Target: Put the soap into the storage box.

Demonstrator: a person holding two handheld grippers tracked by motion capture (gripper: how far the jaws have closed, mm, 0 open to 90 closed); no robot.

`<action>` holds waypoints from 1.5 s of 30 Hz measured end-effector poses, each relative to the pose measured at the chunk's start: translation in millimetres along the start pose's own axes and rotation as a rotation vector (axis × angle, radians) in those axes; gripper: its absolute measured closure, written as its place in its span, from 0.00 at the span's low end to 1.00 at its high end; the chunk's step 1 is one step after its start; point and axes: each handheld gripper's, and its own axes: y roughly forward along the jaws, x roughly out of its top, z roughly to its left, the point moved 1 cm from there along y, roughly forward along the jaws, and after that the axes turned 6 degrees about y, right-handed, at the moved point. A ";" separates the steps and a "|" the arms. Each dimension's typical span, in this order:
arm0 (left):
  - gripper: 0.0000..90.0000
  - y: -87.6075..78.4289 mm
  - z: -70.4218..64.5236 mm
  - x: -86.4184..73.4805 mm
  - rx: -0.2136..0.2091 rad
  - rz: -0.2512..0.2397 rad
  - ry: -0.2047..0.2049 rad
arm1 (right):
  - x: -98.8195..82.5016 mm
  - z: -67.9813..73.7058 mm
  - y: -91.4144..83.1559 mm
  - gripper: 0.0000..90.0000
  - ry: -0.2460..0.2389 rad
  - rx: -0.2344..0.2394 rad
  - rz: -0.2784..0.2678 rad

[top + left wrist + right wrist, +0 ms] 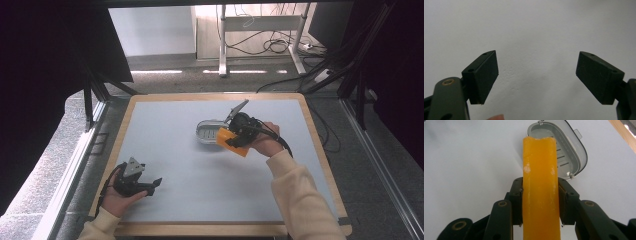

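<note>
Two hand-held grippers are in use over a pale grey desk with a wooden rim. The right hand-held gripper has its jaws pinched on an orange bar, which sits above the desk just beside a clear grey dish with a slotted floor. The left hand-held gripper rests near the near-left corner of the desk, well apart from the dish, its jaws spread with nothing between them. No brand, label or writing can be read on the bar, the dish or either gripper. The right gripper view gives what the high view cannot: the orange bar stands lengthwise between the two pads, its far end chipped and uneven, and the dish lies beyond it with its slots visible. The left gripper view adds the two pads apart over bare desk surface, plus a fingertip at the bottom edge.
</note>
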 end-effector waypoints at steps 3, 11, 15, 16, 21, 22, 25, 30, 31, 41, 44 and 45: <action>0.20 -0.2 0.3 0.0 0.000 0.001 0.000 | 2.0 -2.2 0.8 0.69 0.002 -0.002 0.000; 0.20 0.5 0.1 0.1 -0.001 -0.001 0.000 | 6.7 -8.1 2.7 0.69 0.007 -0.005 -0.003; 0.20 -0.6 0.2 0.3 -0.002 -0.001 0.001 | 12.5 -10.1 2.8 0.69 -0.002 -0.001 -0.006; 0.20 -0.7 0.0 0.4 -0.001 -0.002 0.001 | 14.1 -10.3 2.8 0.69 -0.005 0.001 -0.005; 0.20 -1.3 0.6 0.5 -0.003 -0.005 0.001 | 25.1 -12.8 6.5 0.69 -0.021 0.004 0.000; 0.20 -1.5 0.7 0.5 -0.003 -0.006 0.000 | 27.0 -13.4 7.3 0.69 -0.024 0.006 0.002; 0.20 -1.6 0.6 0.5 -0.005 -0.010 -0.003 | 30.5 -14.5 9.5 0.69 -0.023 0.007 0.003; 0.20 -1.5 0.2 0.7 -0.003 -0.008 -0.002 | 37.9 -16.5 13.5 0.69 -0.032 0.010 0.015; 0.20 -1.1 0.3 0.7 -0.003 -0.006 0.000 | 41.2 -17.3 14.2 0.69 -0.047 0.013 0.018; 0.20 -2.1 1.4 0.4 -0.004 -0.012 -0.005 | 54.5 -23.5 24.1 0.69 -0.063 0.032 0.031; 0.20 -2.7 1.7 0.5 -0.003 -0.007 -0.001 | 56.5 -24.4 26.1 0.69 -0.059 0.029 0.036; 0.20 -2.7 1.7 0.5 -0.003 -0.007 -0.001 | 58.4 -26.7 28.4 0.69 -0.067 0.034 0.040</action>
